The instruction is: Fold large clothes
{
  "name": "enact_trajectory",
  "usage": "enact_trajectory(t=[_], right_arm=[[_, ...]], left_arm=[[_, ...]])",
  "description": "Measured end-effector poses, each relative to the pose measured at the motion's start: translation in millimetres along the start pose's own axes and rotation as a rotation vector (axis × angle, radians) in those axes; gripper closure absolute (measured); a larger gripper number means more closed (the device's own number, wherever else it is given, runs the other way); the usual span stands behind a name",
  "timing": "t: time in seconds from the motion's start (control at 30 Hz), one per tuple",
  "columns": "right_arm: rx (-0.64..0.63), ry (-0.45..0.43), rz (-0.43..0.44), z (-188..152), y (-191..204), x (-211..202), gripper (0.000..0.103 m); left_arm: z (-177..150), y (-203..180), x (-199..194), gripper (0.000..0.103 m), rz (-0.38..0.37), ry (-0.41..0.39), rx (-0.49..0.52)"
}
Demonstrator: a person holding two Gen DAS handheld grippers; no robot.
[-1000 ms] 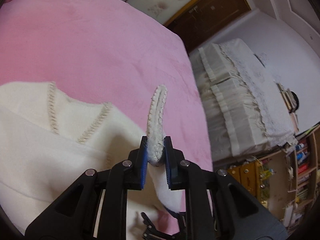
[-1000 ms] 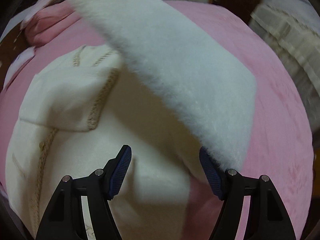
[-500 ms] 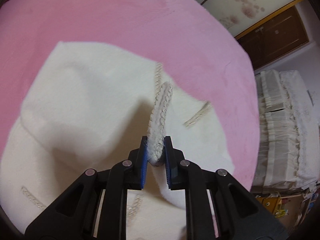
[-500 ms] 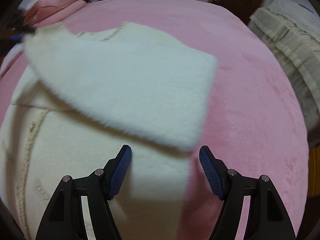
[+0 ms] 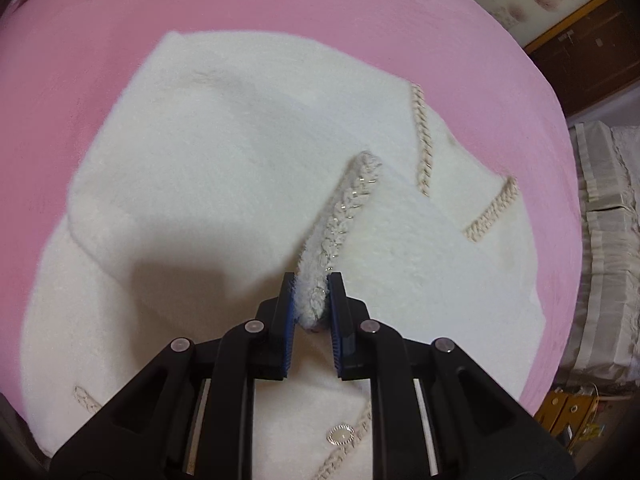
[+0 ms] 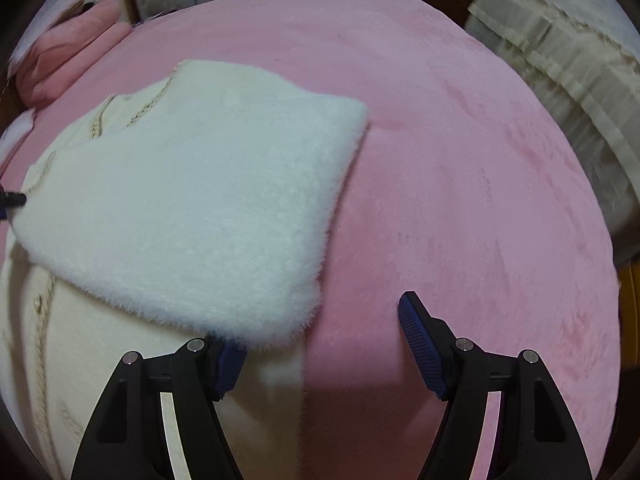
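Observation:
A fluffy white jacket (image 5: pixel 200 184) with beige braided trim lies on the pink bedspread (image 5: pixel 80 40). My left gripper (image 5: pixel 312 300) is shut on the jacket's braided cuff (image 5: pixel 352 200), low over the jacket's front. In the right wrist view the folded-over white sleeve (image 6: pixel 208 208) lies across the jacket body (image 6: pixel 100 360). My right gripper (image 6: pixel 320 340) stands open at the jacket's right edge, holding nothing; the sleeve's fuzzy corner covers the tip of its left finger. At the far left edge of that view a dark tip of the left gripper (image 6: pixel 12 200) shows.
The pink bedspread (image 6: pixel 460 160) stretches to the right of the jacket. Pink pillows (image 6: pixel 68 48) lie at the back left. A cream lace-covered piece of furniture (image 6: pixel 560 60) stands beside the bed on the right, a dark wooden door (image 5: pixel 580 40) beyond.
My left gripper has come down with the cuff, laying the sleeve across the jacket's front. My right gripper has shifted right, toward the jacket's edge, still open.

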State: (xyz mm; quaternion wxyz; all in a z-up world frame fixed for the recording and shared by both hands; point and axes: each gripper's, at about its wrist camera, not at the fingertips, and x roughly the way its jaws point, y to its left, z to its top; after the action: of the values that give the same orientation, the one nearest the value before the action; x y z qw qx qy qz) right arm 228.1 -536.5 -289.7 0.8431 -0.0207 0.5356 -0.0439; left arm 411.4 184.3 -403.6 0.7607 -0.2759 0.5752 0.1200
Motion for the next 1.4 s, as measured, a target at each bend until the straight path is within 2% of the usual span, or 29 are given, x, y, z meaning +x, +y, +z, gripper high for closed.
enact_trajectory(t=[0.07, 0.13, 0.2, 0.37, 0.43, 0.5, 0.53, 0.6, 0.63, 0.67, 0.7, 0.77, 0.83, 0.9, 0.93, 1.0, 1.07, 1.13, 1.2, 1.27, 1.37, 1.4], right_arm=[[-0.004, 0.002, -0.008, -0.6, 1.1, 1.1, 0.032], [-0.019, 0.013, -0.011, -2.5, 4.0, 1.5, 0.032], [-0.027, 0.034, -0.013, -4.1, 5.3, 2.6, 0.032], [0.036, 0.052, -0.005, -2.4, 7.3, 5.5, 0.032], [0.067, 0.069, -0.004, -0.9, 7.2, 6.4, 0.032], [0.082, 0.083, -0.005, -2.3, 2.9, 2.1, 0.033], [0.087, 0.087, 0.001, -3.0, -1.3, -2.6, 0.037], [0.112, 0.114, 0.036, -6.0, -4.5, -12.9, 0.061], [0.123, 0.131, 0.032, -5.7, -6.2, -18.1, 0.067], [0.134, 0.143, 0.017, -6.2, -5.5, -25.9, 0.079], [0.142, 0.135, 0.005, -6.0, -3.6, -34.5, 0.085], [0.151, 0.104, 0.002, -2.4, 7.0, -49.0, 0.090], [0.151, 0.086, 0.070, 5.9, 25.1, -53.3, 0.098], [0.143, 0.082, 0.201, 17.5, 48.7, -47.1, 0.098], [0.138, 0.091, 0.265, 21.9, 60.3, -42.8, 0.099], [0.123, 0.146, 0.403, 32.9, 96.1, -26.2, 0.099], [0.106, 0.205, 0.452, 39.8, 126.5, -12.3, 0.099], [0.081, 0.233, 0.504, 43.1, 147.7, -2.3, 0.099], [0.036, 0.256, 0.495, 42.1, 160.1, 9.0, 0.098], [0.056, 0.289, 0.458, 38.8, 154.2, 21.3, 0.103], [0.194, 0.311, 0.498, 30.3, 104.7, 34.8, 0.103], [0.211, 0.297, 0.445, 27.5, 91.0, 33.2, 0.103]], left_arm=[[5.3, -3.9, 1.0, 0.091, 0.039, -0.051, 0.028], [14.4, -4.6, 0.5, 0.090, 0.061, -0.054, 0.000], [12.7, -2.1, 10.5, 0.090, 0.065, -0.013, -0.032], [-2.6, -9.5, 19.9, 0.090, 0.125, 0.034, 0.035], [-6.1, -4.6, 21.8, 0.089, 0.123, 0.066, 0.015], [-7.9, 1.3, 25.8, 0.085, 0.120, 0.091, -0.009], [-8.1, 3.3, 27.0, 0.080, 0.127, 0.097, -0.014], [-4.0, 5.3, 22.6, 0.067, 0.159, 0.109, -0.025], [-3.4, 0.9, 19.0, 0.056, 0.207, 0.108, -0.026], [-3.1, -5.6, 15.9, 0.055, 0.257, 0.104, -0.016], [-3.6, -16.4, 8.7, 0.055, 0.343, 0.084, 0.020], [-7.0, -34.2, -5.4, 0.055, 0.452, 0.015, 0.084], [-10.2, -57.4, -12.3, 0.055, 0.396, -0.027, 0.140], [-13.5, -83.7, -1.7, 0.055, 0.260, 0.013, 0.217], [-15.8, -91.3, 4.6, 0.055, 0.226, 0.043, 0.240], [-19.1, -111.6, 25.3, 0.055, 0.220, 0.098, 0.254], [-22.7, -113.7, 32.1, 0.056, 0.207, 0.120, 0.232], [-27.9, -114.3, 45.7, 0.056, 0.178, 0.178, 0.218], [-29.4, -105.9, 55.7, 0.056, 0.187, 0.228, 0.234], [-27.3, -105.1, 65.8, 0.056, 0.209, 0.234, 0.248], [-18.2, -92.0, 78.4, 0.056, 0.212, 0.269, 0.215], [-14.7, -86.3, 81.4, 0.056, 0.207, 0.278, 0.196]])
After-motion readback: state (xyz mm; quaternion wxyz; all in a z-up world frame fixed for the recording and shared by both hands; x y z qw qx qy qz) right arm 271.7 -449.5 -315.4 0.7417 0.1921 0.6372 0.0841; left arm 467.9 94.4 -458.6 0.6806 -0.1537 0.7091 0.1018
